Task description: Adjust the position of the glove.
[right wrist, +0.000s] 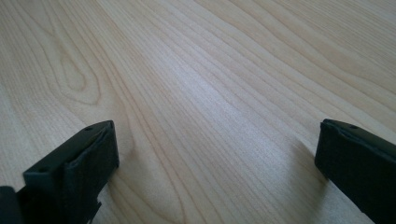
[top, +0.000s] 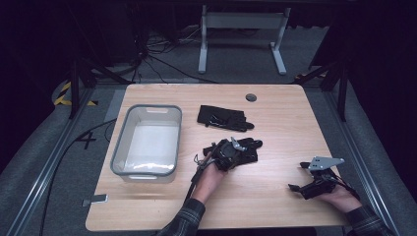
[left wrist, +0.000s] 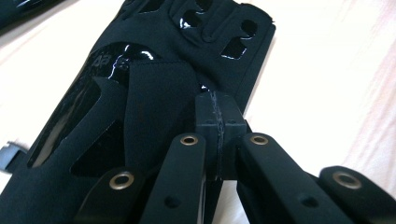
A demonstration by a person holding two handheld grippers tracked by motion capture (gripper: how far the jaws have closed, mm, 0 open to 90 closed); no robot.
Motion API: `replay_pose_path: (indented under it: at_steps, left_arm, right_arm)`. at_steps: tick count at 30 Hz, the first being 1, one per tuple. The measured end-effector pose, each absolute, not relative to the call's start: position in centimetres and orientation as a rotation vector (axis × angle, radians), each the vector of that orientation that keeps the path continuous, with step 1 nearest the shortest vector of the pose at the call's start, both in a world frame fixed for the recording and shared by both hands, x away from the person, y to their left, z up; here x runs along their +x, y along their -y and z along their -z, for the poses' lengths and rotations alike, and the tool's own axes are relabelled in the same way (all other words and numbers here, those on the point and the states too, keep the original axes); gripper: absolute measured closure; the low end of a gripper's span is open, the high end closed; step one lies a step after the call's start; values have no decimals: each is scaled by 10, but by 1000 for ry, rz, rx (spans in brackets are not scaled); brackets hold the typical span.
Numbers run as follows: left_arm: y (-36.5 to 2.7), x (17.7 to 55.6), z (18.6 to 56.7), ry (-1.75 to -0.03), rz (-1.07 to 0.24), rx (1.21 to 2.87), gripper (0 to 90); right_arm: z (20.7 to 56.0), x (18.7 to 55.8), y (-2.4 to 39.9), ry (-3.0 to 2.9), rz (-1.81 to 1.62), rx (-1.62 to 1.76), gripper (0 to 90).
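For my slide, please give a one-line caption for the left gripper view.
Left gripper with fingers shut at the edge of a black glove on the wooden table.

Bench layout: bin left, two gloves centre, claws near front.

Bin (top: 146, 141) sits on the left half of the bench (top: 275, 196). Far glove (top: 223, 118) lies right of the bin, toward the back, just past centre. Near glove (top: 246, 150) lies in front of the far glove, apart from it, mid-bench. Left claw (left wrist: 218, 122) sits at the near glove's front-left edge, touching it, jaws together at that edge. Right claw (top: 301, 178) is well right of both gloves, near the front-right corner, jaws apart over bare bench. Hole cap (top: 251, 97) is at the back edge, behind the far glove and to its right. A small tag (top: 96, 199) lies at the front-left corner, in front of the bin.
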State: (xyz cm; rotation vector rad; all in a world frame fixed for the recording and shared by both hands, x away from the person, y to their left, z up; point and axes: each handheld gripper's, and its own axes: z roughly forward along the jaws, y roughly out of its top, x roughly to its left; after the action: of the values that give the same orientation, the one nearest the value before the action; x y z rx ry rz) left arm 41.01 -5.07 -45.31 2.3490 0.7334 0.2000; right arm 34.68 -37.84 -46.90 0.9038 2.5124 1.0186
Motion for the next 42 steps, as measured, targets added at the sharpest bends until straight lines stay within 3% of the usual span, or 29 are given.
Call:
replay_pose_path:
  at_steps: [16,24,29,42]
  left_arm:
    - [84,395,451,-605,-150,2362,884]
    - [53,401,431,-679,-153,2258,897]
    - [25,414,423,-771,-223,2213,898]
    - [1,436,442,-933,-252,2247,898]
  right_arm:
    - [469,347,378,-2513,-1019,903,0]
    - [469,347,379,-2513,-1019,903,0]
    - [469,347,379,-2513,-1019,903,0]
    - [469,347,379,-2513,-1019,903,0]
